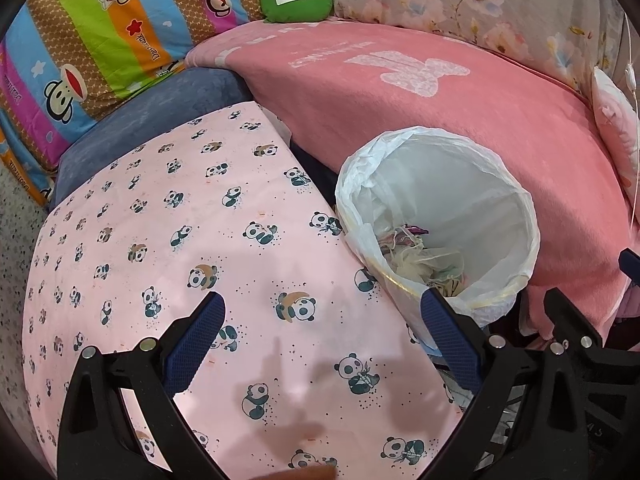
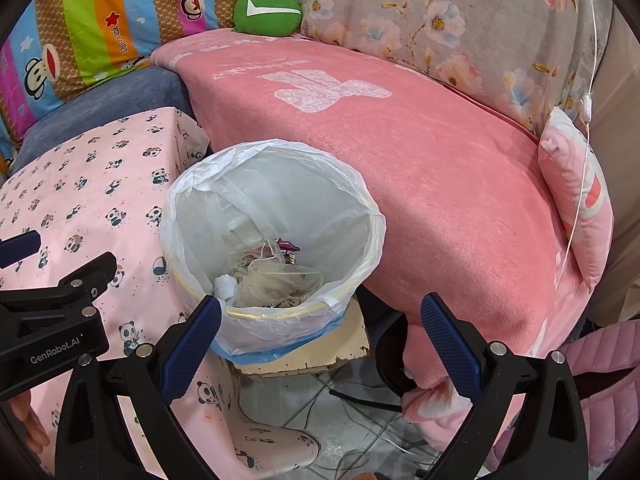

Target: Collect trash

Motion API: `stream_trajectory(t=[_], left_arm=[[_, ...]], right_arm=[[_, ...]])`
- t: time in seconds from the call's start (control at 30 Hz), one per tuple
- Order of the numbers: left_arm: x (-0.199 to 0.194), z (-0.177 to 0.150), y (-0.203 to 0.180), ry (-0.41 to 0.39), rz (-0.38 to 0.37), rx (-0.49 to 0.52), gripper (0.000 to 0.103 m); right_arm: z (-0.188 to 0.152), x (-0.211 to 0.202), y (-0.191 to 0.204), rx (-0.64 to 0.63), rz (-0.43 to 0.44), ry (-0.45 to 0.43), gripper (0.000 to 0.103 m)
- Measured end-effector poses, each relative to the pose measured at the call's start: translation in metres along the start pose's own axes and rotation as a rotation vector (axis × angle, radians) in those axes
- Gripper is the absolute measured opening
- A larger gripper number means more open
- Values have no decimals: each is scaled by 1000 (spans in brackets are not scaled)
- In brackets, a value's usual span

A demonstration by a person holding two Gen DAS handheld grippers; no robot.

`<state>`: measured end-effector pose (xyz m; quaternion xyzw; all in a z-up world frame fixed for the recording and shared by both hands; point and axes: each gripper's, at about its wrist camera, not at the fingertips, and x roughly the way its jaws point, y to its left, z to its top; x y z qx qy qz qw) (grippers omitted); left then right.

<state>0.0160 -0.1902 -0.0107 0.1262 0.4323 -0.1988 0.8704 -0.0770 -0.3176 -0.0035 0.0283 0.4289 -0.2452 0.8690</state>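
Both sets of jaws are spread wide and nothing is held: the left gripper (image 1: 320, 340) is poised over the panda-print bench (image 1: 180, 240), the right gripper (image 2: 320, 340) just in front of the bin (image 2: 272, 320). The trash (image 2: 268, 272) is seen lying at the bottom of the bin's white liner. No loose litter is visible on the bench or the pink blanket (image 2: 440, 184), so collection is judged finished or nearly so. Next, a further piece would have to be found before any grasp is made.
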Motion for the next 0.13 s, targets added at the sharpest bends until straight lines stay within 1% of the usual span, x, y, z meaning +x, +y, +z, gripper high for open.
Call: stream_trajectory(t=[0.13], left_arm=[[1, -1, -1, 7, -6, 21, 94]], right_arm=[[-1, -1, -2, -1, -2, 1, 96]])
